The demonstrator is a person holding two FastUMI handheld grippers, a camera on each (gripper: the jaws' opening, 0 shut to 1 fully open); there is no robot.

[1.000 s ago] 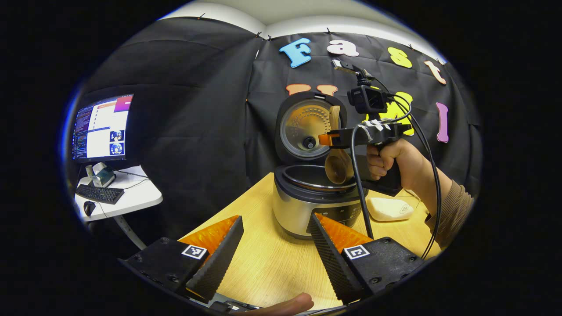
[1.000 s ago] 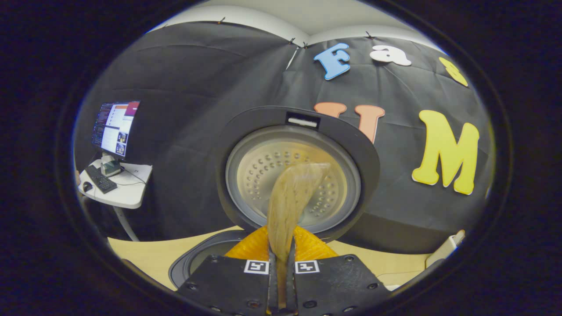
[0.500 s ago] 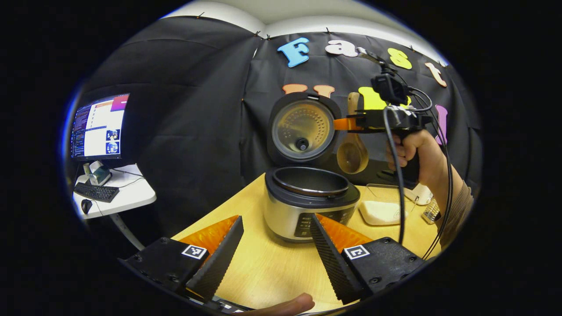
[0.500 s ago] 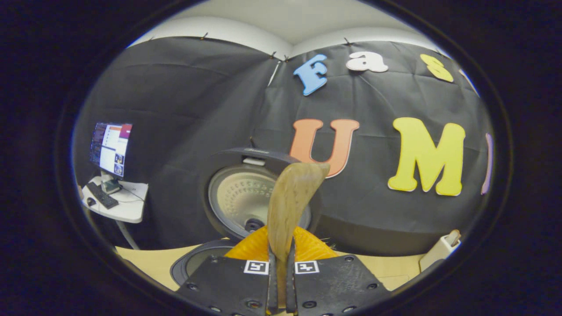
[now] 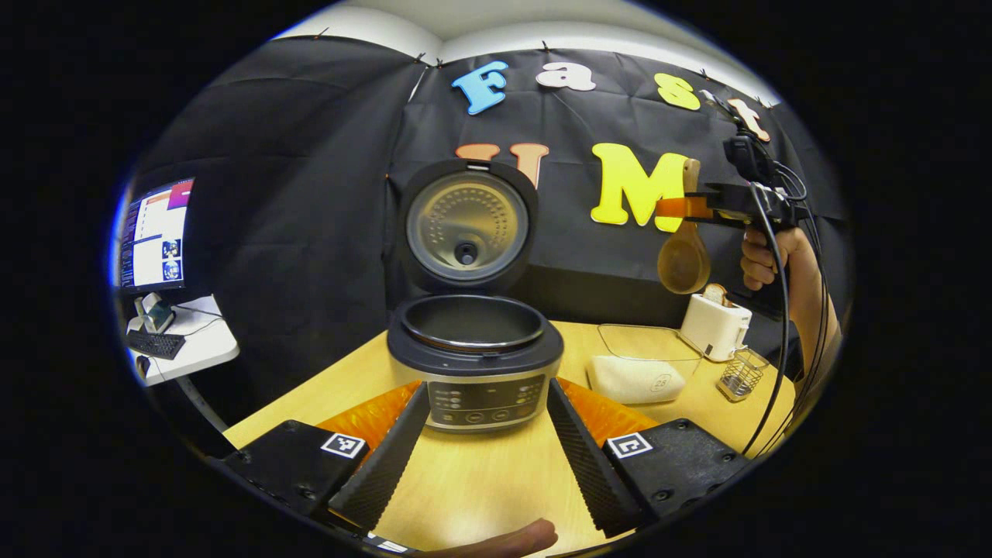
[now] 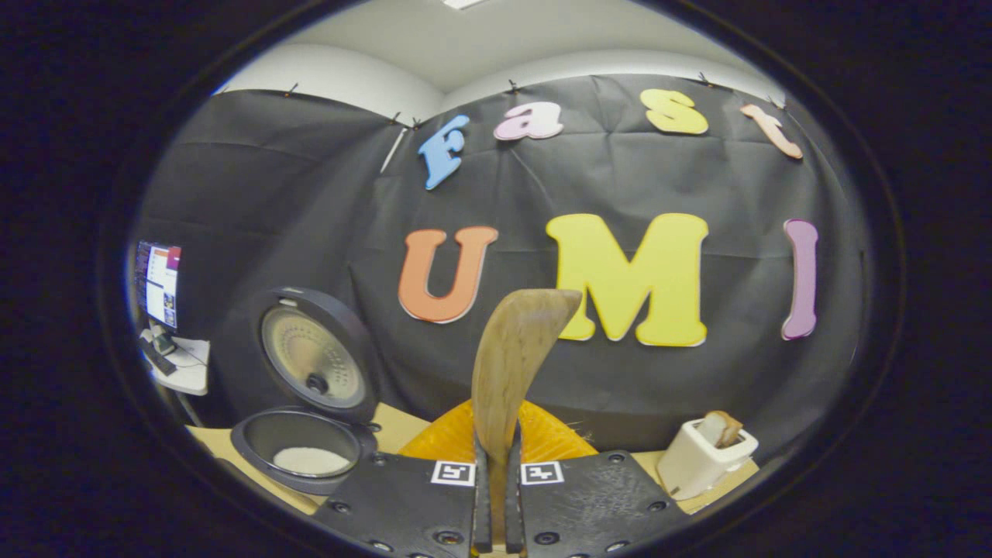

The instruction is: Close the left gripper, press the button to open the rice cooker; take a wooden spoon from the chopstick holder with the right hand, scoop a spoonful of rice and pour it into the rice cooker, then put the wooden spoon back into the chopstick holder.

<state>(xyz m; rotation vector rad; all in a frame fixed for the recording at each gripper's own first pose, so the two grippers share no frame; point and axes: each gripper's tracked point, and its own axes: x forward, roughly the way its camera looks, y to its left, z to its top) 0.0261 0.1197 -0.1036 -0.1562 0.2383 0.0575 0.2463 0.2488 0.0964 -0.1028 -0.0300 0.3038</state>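
From the left gripper view we look low across the wooden table (image 5: 480, 480), straight at the front panel of the rice cooker (image 5: 475, 360), which stands close ahead between our two spread fingers (image 5: 384, 457); the booth wall rises behind it. From the right gripper view we sit higher and to the right of the rice cooker (image 6: 298, 457), facing the wall, far enough up that we see down into its pot. Both views share the cooker with its raised lid, the white toaster (image 6: 701, 457) to its right, and the monitor (image 5: 151, 244) far to its left.
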